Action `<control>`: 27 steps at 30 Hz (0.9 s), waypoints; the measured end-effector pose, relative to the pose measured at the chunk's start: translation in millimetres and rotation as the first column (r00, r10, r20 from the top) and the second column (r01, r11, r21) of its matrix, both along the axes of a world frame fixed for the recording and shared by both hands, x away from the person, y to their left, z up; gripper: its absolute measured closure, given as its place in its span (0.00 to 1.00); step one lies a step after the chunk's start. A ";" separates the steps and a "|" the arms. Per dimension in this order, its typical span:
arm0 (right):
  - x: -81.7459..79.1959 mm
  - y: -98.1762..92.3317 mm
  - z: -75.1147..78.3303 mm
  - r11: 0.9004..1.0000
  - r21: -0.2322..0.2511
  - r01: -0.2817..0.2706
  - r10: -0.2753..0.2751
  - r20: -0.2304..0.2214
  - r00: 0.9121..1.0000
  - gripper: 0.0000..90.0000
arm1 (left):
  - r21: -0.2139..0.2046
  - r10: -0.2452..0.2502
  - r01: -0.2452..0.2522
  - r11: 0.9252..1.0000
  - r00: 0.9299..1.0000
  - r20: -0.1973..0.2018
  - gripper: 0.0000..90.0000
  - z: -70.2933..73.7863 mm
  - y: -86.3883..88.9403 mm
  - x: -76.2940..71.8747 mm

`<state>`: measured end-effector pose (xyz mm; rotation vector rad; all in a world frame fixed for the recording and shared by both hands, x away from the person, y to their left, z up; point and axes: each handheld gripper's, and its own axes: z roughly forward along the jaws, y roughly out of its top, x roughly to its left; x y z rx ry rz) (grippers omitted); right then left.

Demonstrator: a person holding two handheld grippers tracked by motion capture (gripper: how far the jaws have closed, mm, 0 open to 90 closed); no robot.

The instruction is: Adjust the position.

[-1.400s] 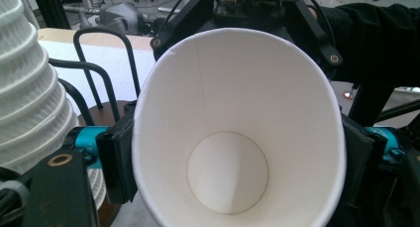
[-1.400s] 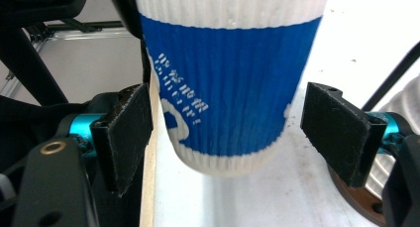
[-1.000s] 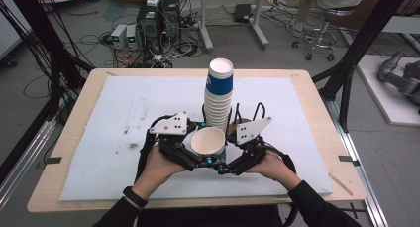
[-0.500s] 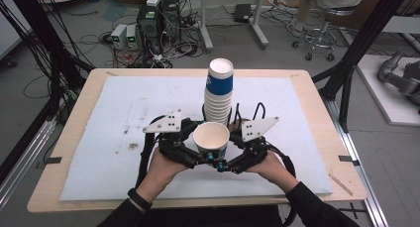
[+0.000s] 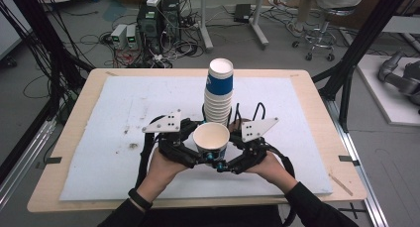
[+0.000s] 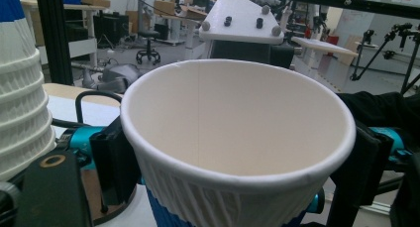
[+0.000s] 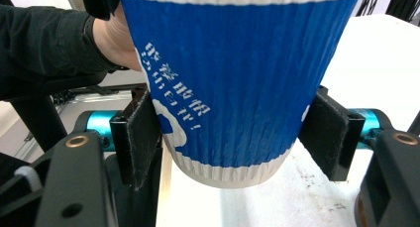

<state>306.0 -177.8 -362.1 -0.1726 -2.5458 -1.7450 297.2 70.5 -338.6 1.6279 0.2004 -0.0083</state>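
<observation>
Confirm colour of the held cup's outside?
Blue ribbed wall with white print and a white band at the base; the cup shows this best in the right gripper view.

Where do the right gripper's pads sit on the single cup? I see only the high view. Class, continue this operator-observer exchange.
Observer: The right gripper clamps the single cup low on its blue wall, just above the base.
Operator: Is the base on the mat?
Observer: No, it looks lifted clear of the white mat.
Operator: And the left gripper?
Observer: Its jaws have just been closing; its pads flank the cup under the rim, seemingly touching.
</observation>
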 end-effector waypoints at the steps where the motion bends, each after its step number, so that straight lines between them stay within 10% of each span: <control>1: -0.1 0.1 -0.3 1.000 -0.002 -0.001 0.001 0.004 1.000 0.33 | 0.001 0.002 -0.002 1.000 1.000 0.001 0.23 -0.3 0.0 -0.1; 27: -1.8 1.3 -1.2 0.993 0.115 0.033 -0.026 -0.066 0.997 0.27 | -0.005 -0.007 0.007 1.000 1.000 0.002 0.23 -9.4 -6.3 -0.6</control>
